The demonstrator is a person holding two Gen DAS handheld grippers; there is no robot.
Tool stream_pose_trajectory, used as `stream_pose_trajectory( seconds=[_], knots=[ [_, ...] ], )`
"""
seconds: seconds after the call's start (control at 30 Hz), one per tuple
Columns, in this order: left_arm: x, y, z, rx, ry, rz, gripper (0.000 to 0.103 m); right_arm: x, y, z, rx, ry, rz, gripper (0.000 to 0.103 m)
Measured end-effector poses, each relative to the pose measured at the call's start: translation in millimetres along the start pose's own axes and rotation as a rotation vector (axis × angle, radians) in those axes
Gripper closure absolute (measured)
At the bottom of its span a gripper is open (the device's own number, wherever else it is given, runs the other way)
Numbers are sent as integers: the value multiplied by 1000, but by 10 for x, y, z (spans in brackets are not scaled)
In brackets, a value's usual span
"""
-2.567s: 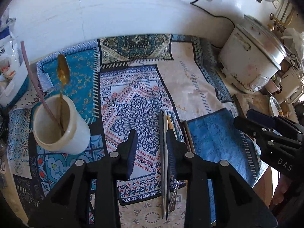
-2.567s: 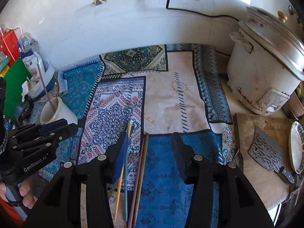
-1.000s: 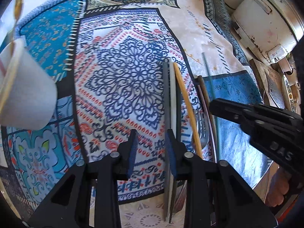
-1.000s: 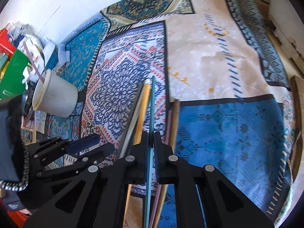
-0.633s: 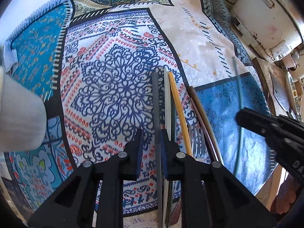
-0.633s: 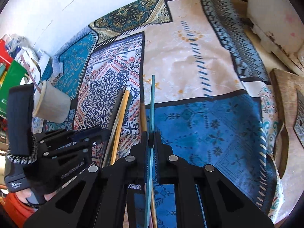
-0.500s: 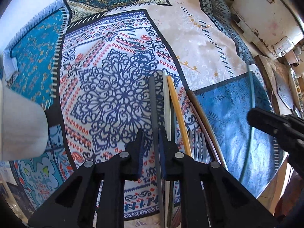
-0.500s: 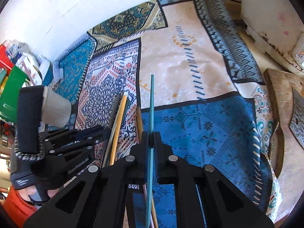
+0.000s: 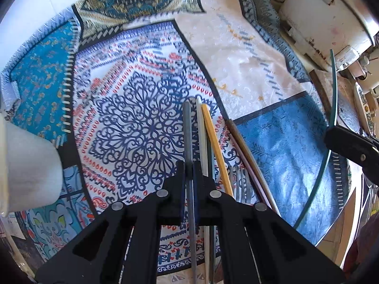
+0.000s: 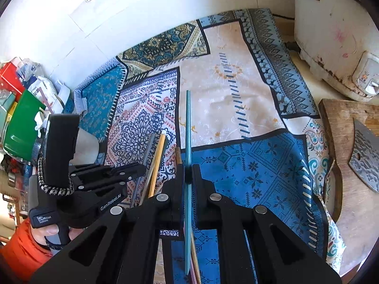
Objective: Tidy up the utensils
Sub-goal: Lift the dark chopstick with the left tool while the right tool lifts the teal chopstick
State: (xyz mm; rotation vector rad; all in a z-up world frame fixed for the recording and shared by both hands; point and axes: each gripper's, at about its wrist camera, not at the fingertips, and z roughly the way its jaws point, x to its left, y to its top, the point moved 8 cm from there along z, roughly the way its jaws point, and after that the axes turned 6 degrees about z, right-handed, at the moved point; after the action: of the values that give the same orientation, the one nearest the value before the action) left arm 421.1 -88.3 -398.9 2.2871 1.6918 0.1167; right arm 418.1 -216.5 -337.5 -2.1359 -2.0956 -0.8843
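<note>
My left gripper [image 9: 188, 165] is shut on a grey chopstick [image 9: 187, 127] among the utensils lying on the patterned cloth [image 9: 132, 123]. Beside it lie a white chopstick [image 9: 200, 130], a yellow one [image 9: 214, 139], a brown one [image 9: 246, 151] and a fork, partly hidden. My right gripper [image 10: 188, 169] is shut on a teal chopstick [image 10: 188, 127] and holds it above the cloth; it also shows at the right of the left wrist view [image 9: 332, 90]. The white cup [image 9: 26, 165] stands at the left, and is partly hidden behind the left gripper in the right wrist view [image 10: 87, 144].
A white rice cooker [image 10: 336, 35] stands at the back right. A wooden board [image 10: 341, 142] with a cleaver [image 10: 364, 156] lies at the right. Boxes and bags [image 10: 21, 99] crowd the far left by the wall.
The right gripper shut on the teal chopstick and lifted it off the cloth to the right. The left gripper came down and shut on the grey chopstick.
</note>
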Motion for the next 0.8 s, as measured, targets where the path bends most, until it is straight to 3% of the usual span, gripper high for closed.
stream_pose_trajectory(
  seconds=[0.8],
  knots=[
    [19, 103, -1432, -329, 34, 11, 100, 512, 261, -628, -184, -23, -91, 98]
  ],
)
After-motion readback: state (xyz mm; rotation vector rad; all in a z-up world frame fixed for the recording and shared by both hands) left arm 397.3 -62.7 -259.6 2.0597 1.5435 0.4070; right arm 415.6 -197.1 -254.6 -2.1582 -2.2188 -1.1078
